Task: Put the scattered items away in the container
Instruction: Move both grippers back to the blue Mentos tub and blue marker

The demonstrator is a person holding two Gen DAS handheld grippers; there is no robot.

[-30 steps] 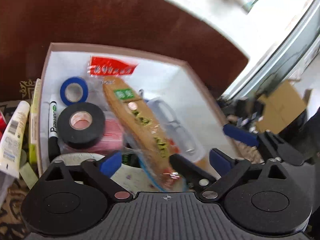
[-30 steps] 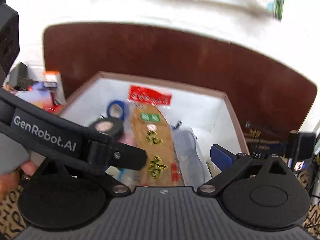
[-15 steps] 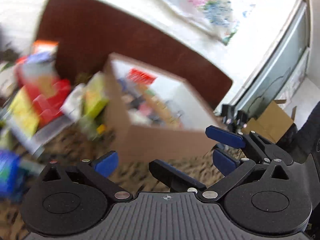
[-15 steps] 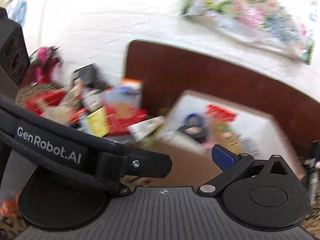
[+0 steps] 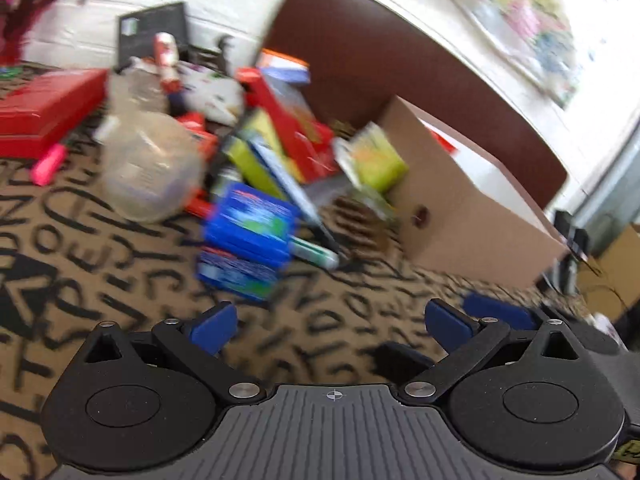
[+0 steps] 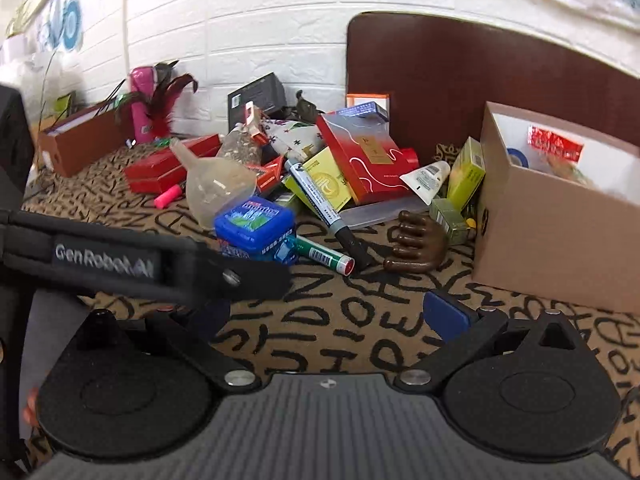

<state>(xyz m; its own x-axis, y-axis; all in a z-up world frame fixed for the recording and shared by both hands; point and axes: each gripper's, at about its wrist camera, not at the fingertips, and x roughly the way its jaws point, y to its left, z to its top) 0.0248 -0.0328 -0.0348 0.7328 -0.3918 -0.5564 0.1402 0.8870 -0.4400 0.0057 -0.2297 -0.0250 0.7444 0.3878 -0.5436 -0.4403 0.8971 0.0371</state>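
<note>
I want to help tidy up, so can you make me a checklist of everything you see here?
Surface: brown cloth with black letters.
Job's things: cardboard box at right, already holding some things; blue mint tin, green marker, black marker, brown wooden massager, clear funnel, pink highlighter lie outside.
Clutter: red boxes, pink bottle.
Grippers: left hand-held gripper open, empty; right hand-held gripper open, empty.
Cables: nothing seen.
Surroundings: white brick wall.

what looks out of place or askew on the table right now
A clear plastic funnel lies tipped on its side, and a red patterned flat box leans tilted on the heap of loose items left of the cardboard box.
</note>
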